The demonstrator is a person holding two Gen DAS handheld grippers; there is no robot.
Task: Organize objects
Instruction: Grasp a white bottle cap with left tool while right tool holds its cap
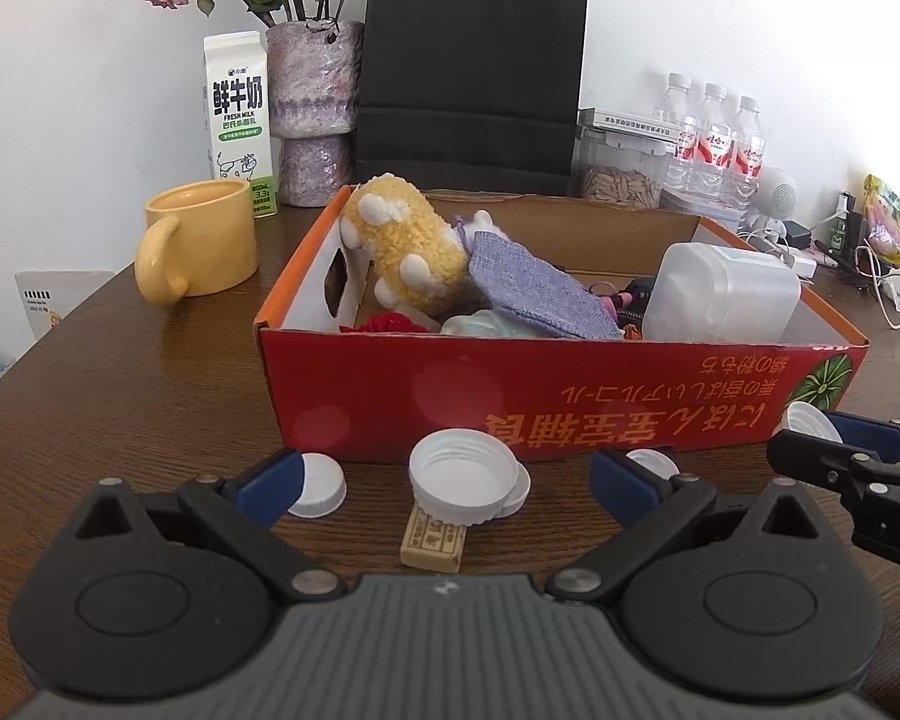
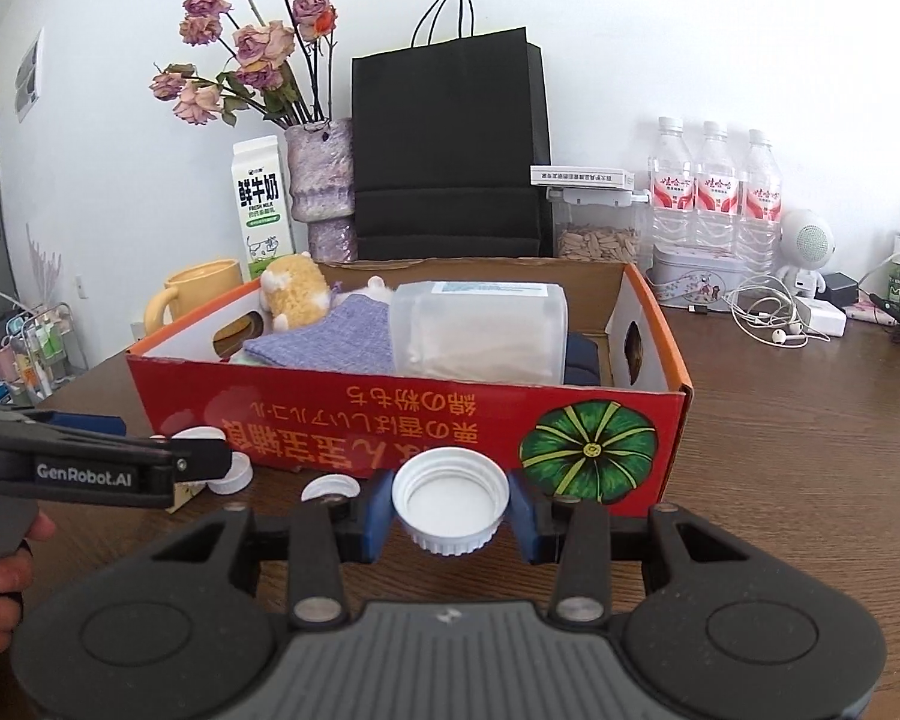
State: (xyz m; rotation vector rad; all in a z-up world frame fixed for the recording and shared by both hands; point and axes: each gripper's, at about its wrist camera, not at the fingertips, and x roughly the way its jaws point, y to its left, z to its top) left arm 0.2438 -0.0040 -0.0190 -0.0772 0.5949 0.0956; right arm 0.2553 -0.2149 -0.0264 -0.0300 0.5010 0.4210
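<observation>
Now R gripper [image 2: 450, 504] clamped on white cap [image 2: 450, 501]; L gripper [image 1: 444, 480] spread wide. Lift over red box [image 2: 390, 420] wall, drop inside, w/o squeezing harder.

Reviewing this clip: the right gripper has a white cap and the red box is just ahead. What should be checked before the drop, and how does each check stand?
1. Right gripper pinching the white cap from both sides: ok.
2. Cap lifted above the red box front wall: not ok, it sits lower.
3. Free landing spot inside the box: cannot tell; plastic container and purple cloth fill it.
4. Left gripper open, outside the box: ok.
5. Loose caps on the table left: ok.
</observation>
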